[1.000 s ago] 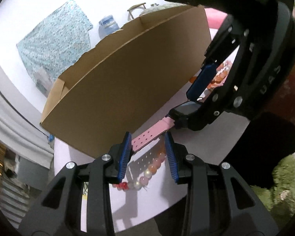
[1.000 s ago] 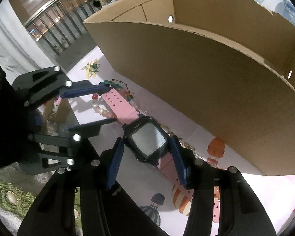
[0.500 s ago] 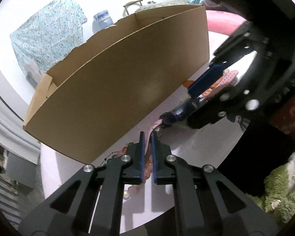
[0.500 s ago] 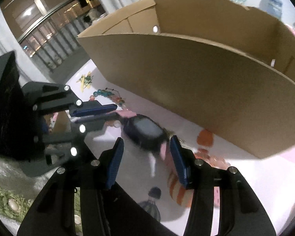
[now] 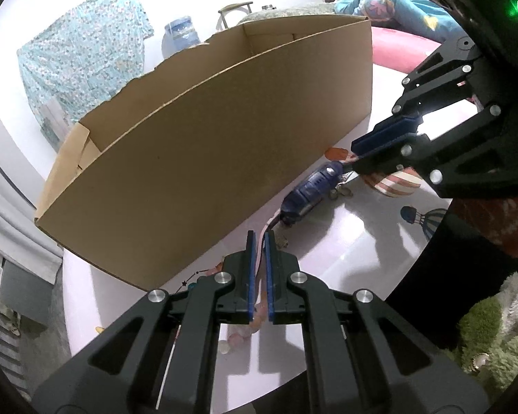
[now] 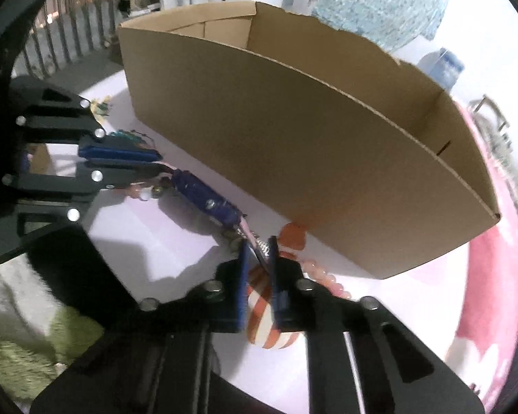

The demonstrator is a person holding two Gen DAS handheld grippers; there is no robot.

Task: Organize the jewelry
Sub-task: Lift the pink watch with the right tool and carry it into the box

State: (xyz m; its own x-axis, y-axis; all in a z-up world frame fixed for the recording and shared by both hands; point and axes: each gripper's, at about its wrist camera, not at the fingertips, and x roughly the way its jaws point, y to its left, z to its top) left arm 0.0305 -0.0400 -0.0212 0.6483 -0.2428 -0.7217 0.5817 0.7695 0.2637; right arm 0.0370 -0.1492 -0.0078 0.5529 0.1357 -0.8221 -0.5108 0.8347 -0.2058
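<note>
Left wrist view: my left gripper (image 5: 259, 241) pinches the watch (image 5: 310, 189) by one pink strap end, my right gripper (image 6: 259, 248) the other, beside the cardboard box (image 5: 203, 145); I read no lettering.

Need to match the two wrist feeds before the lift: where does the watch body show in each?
Left wrist: watch body right of centre, beyond the left claw.
Right wrist: watch body left of centre, up-left of the right claw.
Shared landmark: cardboard box right behind it.
</note>
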